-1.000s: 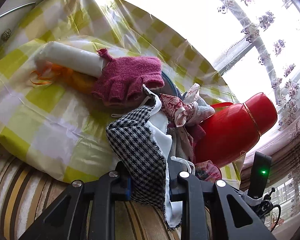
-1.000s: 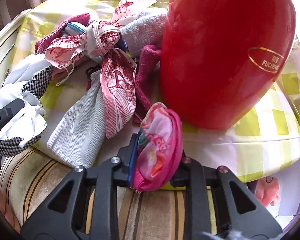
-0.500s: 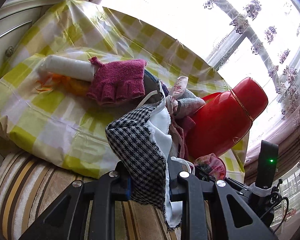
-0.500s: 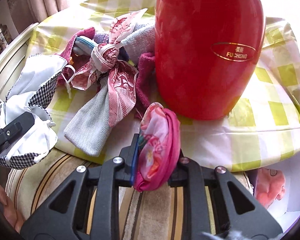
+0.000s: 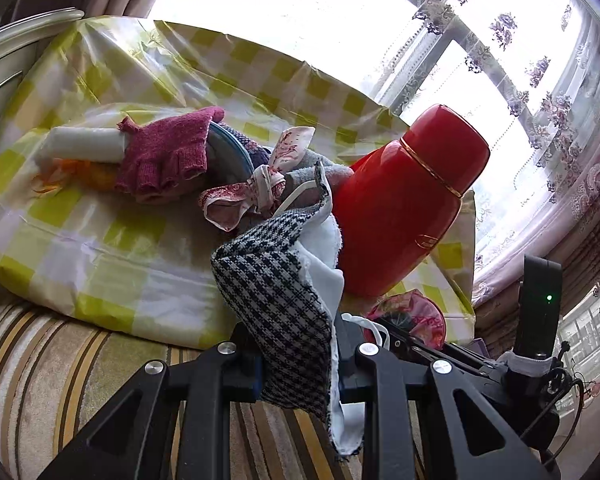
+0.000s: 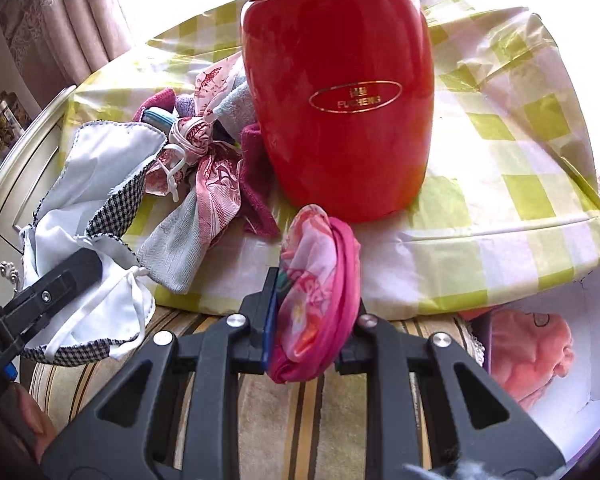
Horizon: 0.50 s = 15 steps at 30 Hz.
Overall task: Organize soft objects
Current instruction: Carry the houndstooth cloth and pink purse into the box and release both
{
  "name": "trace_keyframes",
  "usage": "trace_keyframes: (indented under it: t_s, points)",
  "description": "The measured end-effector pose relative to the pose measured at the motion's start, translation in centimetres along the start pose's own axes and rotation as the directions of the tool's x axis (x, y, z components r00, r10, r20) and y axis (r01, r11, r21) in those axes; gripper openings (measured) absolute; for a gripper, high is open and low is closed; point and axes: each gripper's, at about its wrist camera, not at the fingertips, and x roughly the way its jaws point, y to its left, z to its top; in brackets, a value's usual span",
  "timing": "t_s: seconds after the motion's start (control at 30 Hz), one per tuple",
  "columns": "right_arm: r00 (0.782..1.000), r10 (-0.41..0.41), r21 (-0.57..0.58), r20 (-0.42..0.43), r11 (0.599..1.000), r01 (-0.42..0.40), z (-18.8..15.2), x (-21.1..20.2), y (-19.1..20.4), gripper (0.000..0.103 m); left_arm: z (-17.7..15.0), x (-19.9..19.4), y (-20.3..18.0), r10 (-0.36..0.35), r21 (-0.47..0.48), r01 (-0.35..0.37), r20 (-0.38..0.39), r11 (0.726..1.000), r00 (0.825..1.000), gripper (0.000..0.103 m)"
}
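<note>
Left wrist view: jaws clamp one houndstooth cloth (image 5: 284, 300); right jaws clamp one pink pouch (image 6: 320, 304).

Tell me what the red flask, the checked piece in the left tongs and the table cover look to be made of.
Red flask: hard, glossy, probably lacquered metal or plastic; it mirrors the window light and has a gold band.
Checked piece: woven houndstooth cloth with white lining and frayed edges.
Table cover: shiny, creased, likely plastic sheeting.
</note>
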Motion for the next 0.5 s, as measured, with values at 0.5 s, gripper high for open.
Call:
trace_keyframes:
  t_s: [0.5]
  points:
    - [0.996,-0.083,0.178,0.019,0.981,0.079,-0.9,-3.2,-8.2,0.025,-1.5,2.4,-7.8,-0.102,0.121,0.112,-0.089,0.986,0.991,0.025]
